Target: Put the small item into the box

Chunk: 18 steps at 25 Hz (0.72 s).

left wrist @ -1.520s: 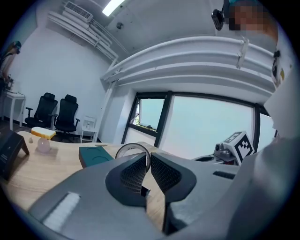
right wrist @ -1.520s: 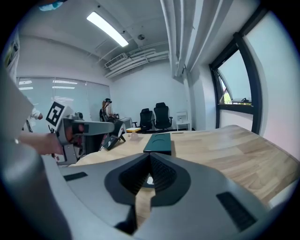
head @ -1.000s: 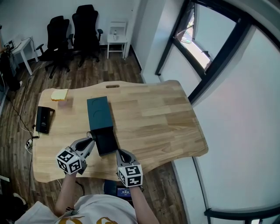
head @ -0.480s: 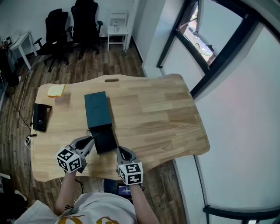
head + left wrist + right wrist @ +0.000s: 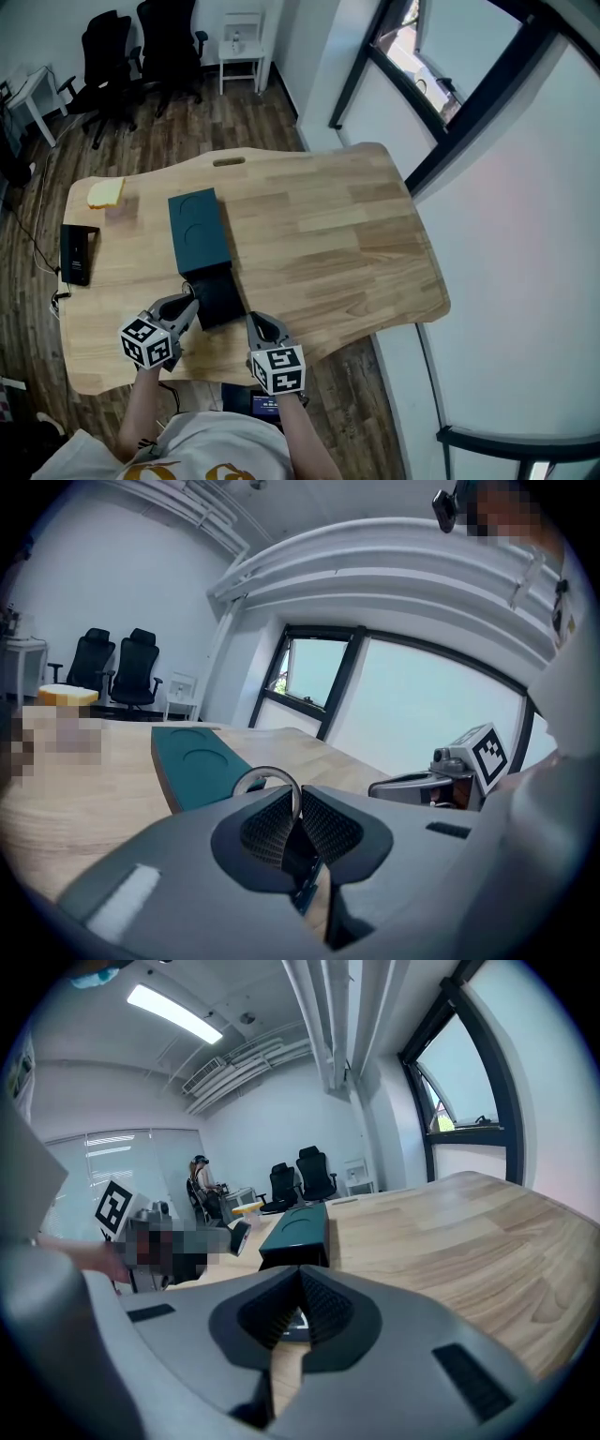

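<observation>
A dark teal box [image 5: 197, 230] lies on the wooden table [image 5: 328, 234], with its black inner tray [image 5: 217, 297] slid out toward me. My left gripper [image 5: 183, 309] hovers at the tray's left near corner. In the left gripper view its jaws [image 5: 298, 803] are shut on a thin silver ring [image 5: 267, 780] that sticks up above the pads, and the teal box [image 5: 202, 766] lies beyond. My right gripper [image 5: 258, 328] sits just right of the tray's near end. Its jaws [image 5: 300, 1279] are closed with nothing visible between them, pointing at the box [image 5: 298, 1227].
A yellow sponge-like block [image 5: 105, 192] and a black device [image 5: 75, 253] lie at the table's left. Office chairs [image 5: 141, 47] and a white side table [image 5: 239, 47] stand on the floor beyond. A wall with a window [image 5: 441, 84] runs along the right.
Both grippers stay by the tray's near end. The head view has shifted slightly, so the table and box sit a little further left in the frame.
</observation>
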### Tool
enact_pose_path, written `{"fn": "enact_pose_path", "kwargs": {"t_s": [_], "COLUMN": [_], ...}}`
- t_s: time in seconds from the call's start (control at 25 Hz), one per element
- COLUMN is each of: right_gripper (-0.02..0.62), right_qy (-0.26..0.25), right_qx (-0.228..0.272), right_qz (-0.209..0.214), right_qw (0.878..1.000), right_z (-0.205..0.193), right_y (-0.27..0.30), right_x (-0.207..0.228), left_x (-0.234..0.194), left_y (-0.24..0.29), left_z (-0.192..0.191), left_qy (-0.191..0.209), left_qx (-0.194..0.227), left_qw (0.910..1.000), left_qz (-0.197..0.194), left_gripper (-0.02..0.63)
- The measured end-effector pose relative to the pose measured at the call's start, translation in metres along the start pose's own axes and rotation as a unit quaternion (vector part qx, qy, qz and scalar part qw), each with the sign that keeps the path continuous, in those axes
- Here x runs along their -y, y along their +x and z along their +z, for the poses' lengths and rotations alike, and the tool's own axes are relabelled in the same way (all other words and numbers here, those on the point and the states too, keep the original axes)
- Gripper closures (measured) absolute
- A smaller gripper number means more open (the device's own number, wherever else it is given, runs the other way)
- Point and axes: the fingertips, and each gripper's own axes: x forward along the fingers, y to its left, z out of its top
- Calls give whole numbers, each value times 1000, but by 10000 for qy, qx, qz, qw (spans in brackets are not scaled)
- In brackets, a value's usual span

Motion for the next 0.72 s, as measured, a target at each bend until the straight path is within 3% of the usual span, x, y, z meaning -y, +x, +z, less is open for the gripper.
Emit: {"fn": "enact_pose_path", "kwargs": {"t_s": [0.72], "right_gripper": [591], "right_qy": [496], "right_qx": [-231], "right_qz": [-14], "right_qw": [9985], "right_z": [-16], "right_y": [28], "right_x": [22], "left_x": [-12], "left_y": [38], "left_z": [-34], "left_qy": [251], "left_qx": [-787], "left_qw": [9965], "left_qz": [-121], "left_gripper": [574]}}
